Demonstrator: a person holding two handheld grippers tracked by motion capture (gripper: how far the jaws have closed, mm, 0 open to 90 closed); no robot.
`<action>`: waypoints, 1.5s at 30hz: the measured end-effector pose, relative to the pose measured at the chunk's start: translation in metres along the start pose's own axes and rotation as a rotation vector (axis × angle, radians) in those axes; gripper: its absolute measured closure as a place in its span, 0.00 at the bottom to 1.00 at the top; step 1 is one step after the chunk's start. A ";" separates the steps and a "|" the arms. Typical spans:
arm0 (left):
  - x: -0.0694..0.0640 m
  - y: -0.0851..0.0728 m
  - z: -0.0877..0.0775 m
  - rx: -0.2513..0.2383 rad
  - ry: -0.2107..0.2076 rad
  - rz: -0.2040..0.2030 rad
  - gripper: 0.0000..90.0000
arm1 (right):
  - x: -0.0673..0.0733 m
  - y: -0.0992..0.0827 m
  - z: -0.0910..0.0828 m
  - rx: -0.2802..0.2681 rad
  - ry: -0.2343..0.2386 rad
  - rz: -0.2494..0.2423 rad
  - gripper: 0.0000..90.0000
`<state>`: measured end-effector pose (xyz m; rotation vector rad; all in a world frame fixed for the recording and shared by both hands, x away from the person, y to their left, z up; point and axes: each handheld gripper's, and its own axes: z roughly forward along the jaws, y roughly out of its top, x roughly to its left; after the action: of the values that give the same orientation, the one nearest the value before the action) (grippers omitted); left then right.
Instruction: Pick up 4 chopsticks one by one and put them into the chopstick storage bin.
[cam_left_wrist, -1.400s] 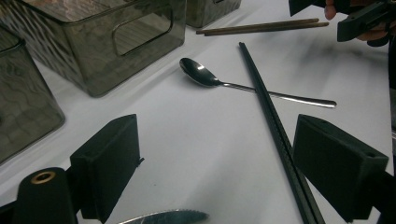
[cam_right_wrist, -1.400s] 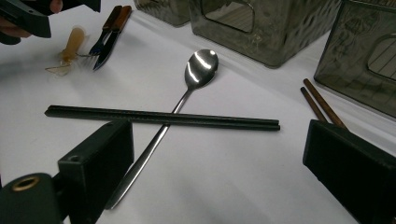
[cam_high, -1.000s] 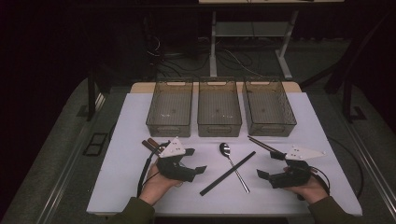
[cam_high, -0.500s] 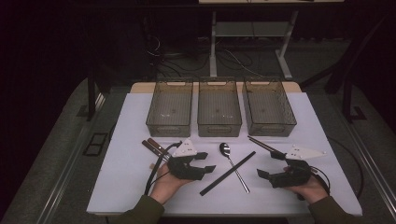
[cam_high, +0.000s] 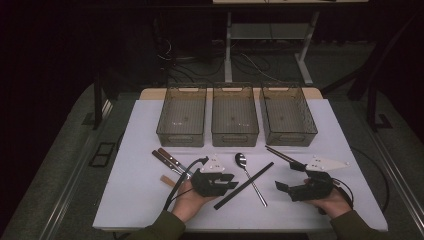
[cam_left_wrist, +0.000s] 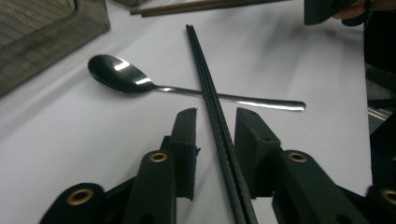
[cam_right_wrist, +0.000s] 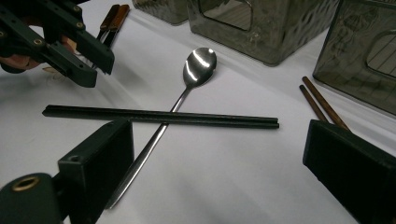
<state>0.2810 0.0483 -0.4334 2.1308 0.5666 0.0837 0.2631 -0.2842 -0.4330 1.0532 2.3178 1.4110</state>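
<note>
Jaws of the left gripper (cam_left_wrist: 215, 122) have just been closing around the black chopsticks (cam_left_wrist: 210, 100), which run up between them; a sliver of gap shows on each side, so the pads are narrow about the pair but not yet pressing. From above, that left gripper (cam_high: 231, 181) sits at the near end of the black chopsticks (cam_high: 245, 185), low on the white table (cam_high: 130, 150). The pair lies crossed over the handle of the spoon (cam_left_wrist: 140, 83), touching it where they meet.

The right gripper (cam_high: 281, 187) rests off to the side with its jaws spread wide and nothing between them, its view looking across the chopsticks (cam_right_wrist: 161, 116) and the spoon (cam_right_wrist: 187, 88).

Farther out, a brown pair of chopsticks (cam_high: 282, 156) lies by the right-hand bin (cam_high: 288, 116), two brown-handled utensils (cam_high: 167, 160) lie toward the left bin (cam_high: 182, 116), and the middle bin (cam_high: 234, 116) stands between them.

The risk I see is in the grip at the very end: held so far from the middle, the sticks may droop or fan apart on the lift. Only one stick might get pinched. And since they cross the spoon, dragging them could skid it along.
</note>
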 end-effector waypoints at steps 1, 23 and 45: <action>0.000 -0.001 0.000 0.009 -0.002 -0.006 0.79 | 0.000 0.000 0.000 0.000 0.000 -0.002 0.10; -0.004 -0.011 0.012 0.100 -0.019 -0.041 0.90 | 0.000 0.000 0.000 -0.002 -0.002 0.001 0.10; -0.003 -0.012 0.013 0.139 0.042 -0.004 0.87 | 0.000 0.000 -0.001 -0.001 -0.001 0.002 0.10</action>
<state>0.2775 0.0427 -0.4501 2.2674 0.6168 0.0889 0.2628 -0.2848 -0.4327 1.0558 2.3156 1.4121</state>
